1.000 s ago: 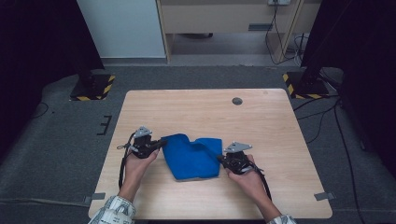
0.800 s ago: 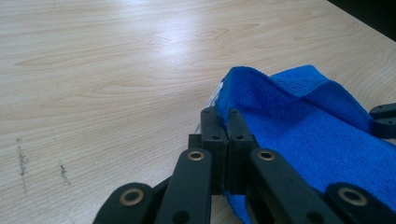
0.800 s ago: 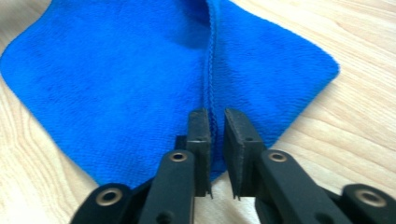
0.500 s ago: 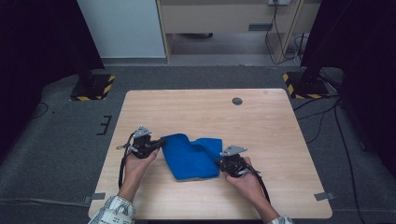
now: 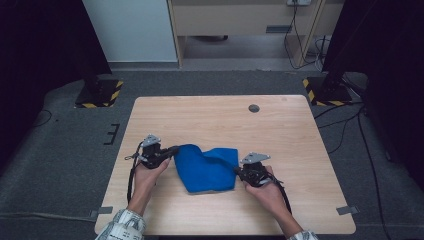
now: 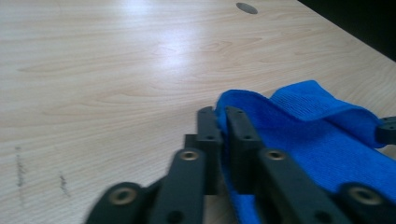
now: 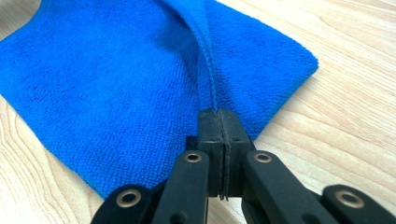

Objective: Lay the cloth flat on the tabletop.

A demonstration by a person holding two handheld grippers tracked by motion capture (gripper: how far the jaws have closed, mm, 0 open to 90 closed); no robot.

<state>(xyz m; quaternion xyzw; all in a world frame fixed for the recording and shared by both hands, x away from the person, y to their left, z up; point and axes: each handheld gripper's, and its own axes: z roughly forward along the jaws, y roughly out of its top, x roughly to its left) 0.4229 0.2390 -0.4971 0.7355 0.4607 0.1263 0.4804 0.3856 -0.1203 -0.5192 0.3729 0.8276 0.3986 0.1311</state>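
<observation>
1. Grey carpet surrounds a light wooden surface (image 5: 220,120) at the centre of the high view; a small dark round grommet (image 5: 254,108) sits near its upper right edge.
2. A blue cloth (image 5: 207,169) lies on the surface, lower centre of the high view, partly folded with a raised ridge across its upper part.
3. The left hand-held gripper (image 5: 169,152) is at the cloth's left edge. In the left gripper view its jaws are clenched on the cloth's hemmed edge (image 6: 223,122), with blue fabric between the pads.
4. The right hand-held gripper (image 5: 239,173) is at the cloth's right edge. In the right gripper view its jaws are pressed together on a thin fold of the cloth (image 7: 210,88), which rises from the flat fabric towards the top of the frame.
5. Both hands rest low over the surface, sleeves entering from the bottom of the high view.
</observation>
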